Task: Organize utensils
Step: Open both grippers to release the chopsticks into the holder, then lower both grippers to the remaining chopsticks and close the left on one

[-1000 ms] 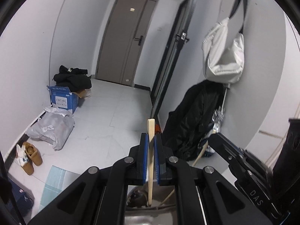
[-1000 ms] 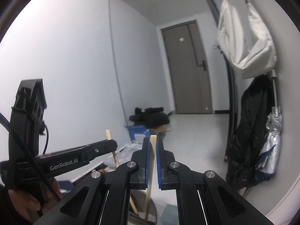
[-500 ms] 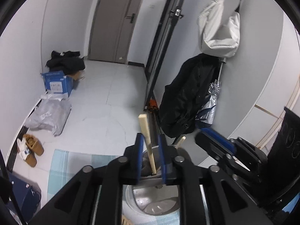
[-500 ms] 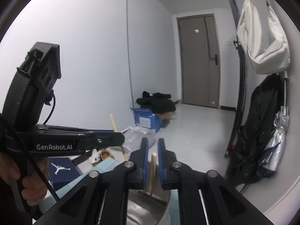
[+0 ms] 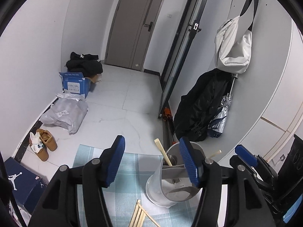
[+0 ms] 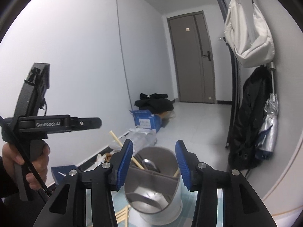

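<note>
- Left gripper (image 5: 151, 160) sitting low in the centre of the left wrist view, jaws opening, nothing pinched between the blue pads (image 5: 115, 158).
- Right gripper (image 6: 153, 162) sitting low in the centre of the right wrist view, jaws opening too, not pressing on anything; the holder is showing in the gap behind them.
- Utensil holder (image 5: 166, 187), a round metal cup with grey dividers inside, standing lower right of centre in the left wrist view, partly behind the left gripper's right finger.
- Chopstick (image 5: 163, 152) leaning in the holder, tip pointing toward the upper left; a second chopstick (image 5: 214, 153) poking out on the holder's right side, tip pointing to the upper right.
- In the right wrist view the holder (image 6: 151, 194) is sitting at the bottom centre, with a spoon (image 6: 148, 163) lying in a rear compartment, just right of the left-leaning chopstick.
- Loose chopsticks (image 5: 139, 215) lying on the checked cloth (image 5: 128, 174) at the bottom centre of the left wrist view, just left of the holder's base.
- Person's hand (image 6: 24, 168) gripping the other tool's handle at the lower left of the right wrist view.
- Background: door (image 5: 136, 24) at the top centre, blue box (image 5: 74, 84) at the left, black coat (image 5: 202, 104) and white bag (image 5: 233, 47) hanging at the right.
</note>
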